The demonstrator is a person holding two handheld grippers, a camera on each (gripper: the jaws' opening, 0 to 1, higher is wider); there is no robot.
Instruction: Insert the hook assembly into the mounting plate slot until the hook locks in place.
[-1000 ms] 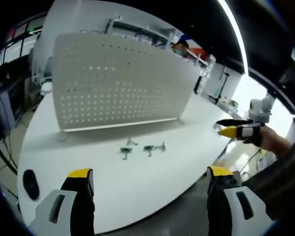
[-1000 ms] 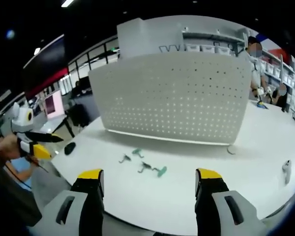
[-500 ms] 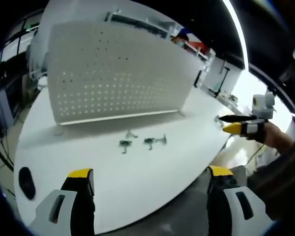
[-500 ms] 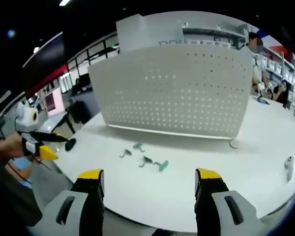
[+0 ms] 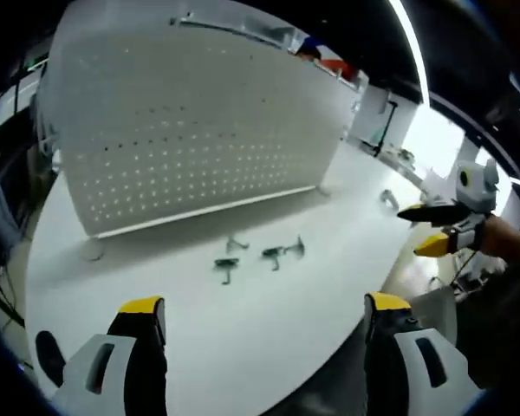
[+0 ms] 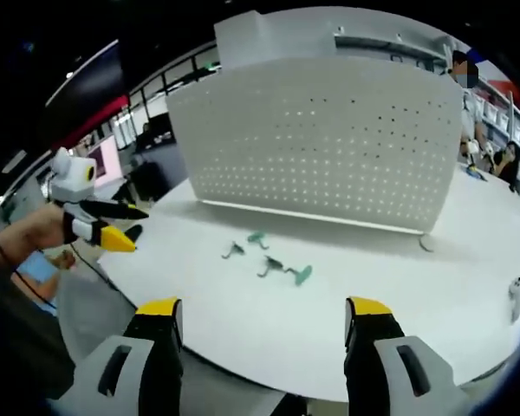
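Both claws gape, empty, over the worktop (image 6: 468,321) edge. Hook parts (image 6: 269,257) lie loose near the upright perforated mounting plate (image 6: 329,147). Left claw (image 5: 264,316) and right claw (image 6: 260,316) face them, likely lining up a first pickup.

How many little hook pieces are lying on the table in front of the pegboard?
3, lying apart in a loose cluster on the white table: one dark hook left, one teal hook nearest the pegboard, one dark-and-teal hook assembly right. Blur may hide more.
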